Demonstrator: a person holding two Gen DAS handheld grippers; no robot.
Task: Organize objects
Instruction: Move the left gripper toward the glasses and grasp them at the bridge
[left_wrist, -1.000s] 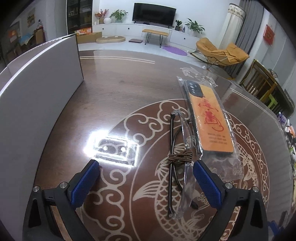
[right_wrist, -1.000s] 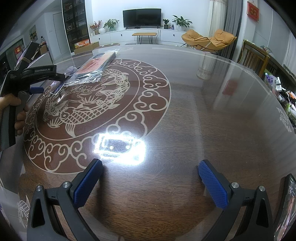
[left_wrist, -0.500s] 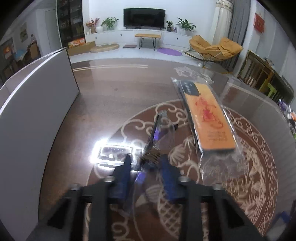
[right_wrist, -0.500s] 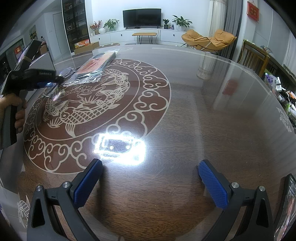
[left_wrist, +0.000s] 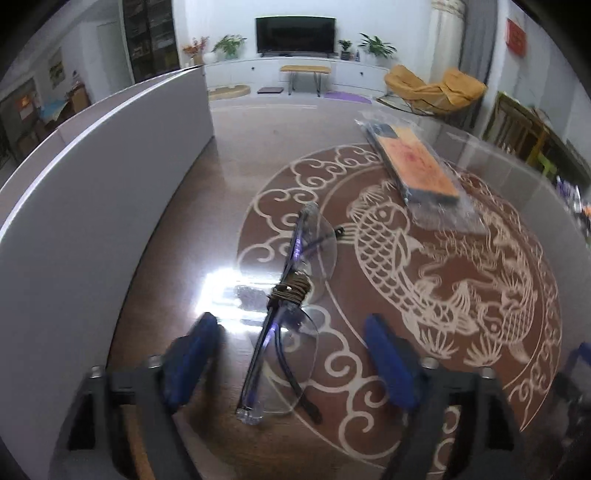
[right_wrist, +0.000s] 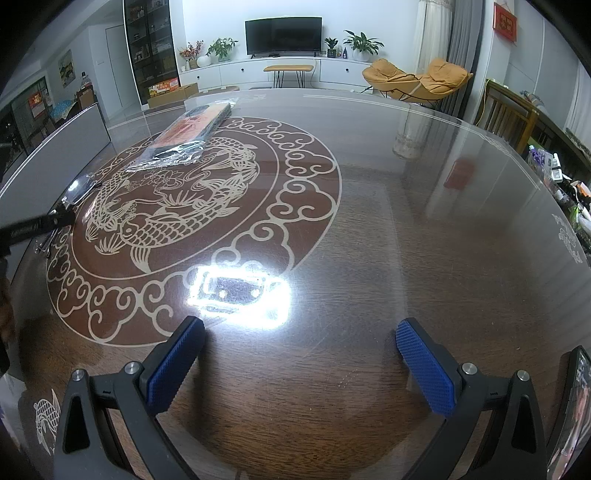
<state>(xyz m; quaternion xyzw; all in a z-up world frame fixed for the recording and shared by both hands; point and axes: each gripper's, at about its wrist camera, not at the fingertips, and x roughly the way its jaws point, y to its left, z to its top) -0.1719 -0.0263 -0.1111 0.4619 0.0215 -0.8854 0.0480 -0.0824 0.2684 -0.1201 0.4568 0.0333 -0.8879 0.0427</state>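
A pair of clear glasses (left_wrist: 295, 295) with dark arms and a brown cord wound round the bridge lies on the glass-topped table between the fingers of my left gripper (left_wrist: 291, 360), which is open and blurred. The glasses also show at the far left of the right wrist view (right_wrist: 75, 190). An orange phone case in a clear plastic bag (left_wrist: 417, 173) lies farther off to the right; it also shows in the right wrist view (right_wrist: 188, 129). My right gripper (right_wrist: 301, 363) is open and empty over bare table.
A tall white panel (left_wrist: 96, 192) stands along the left side of the table. A dark phone (right_wrist: 570, 406) stands at the right edge of the right wrist view. A bright lamp glare (right_wrist: 236, 291) lies on the glass. Chairs stand beyond the table's far edge.
My left gripper shut on the glasses half a second ago, carried them left toward the white panel, and has now opened, with the glasses lying between its fingers. The right gripper has not moved.
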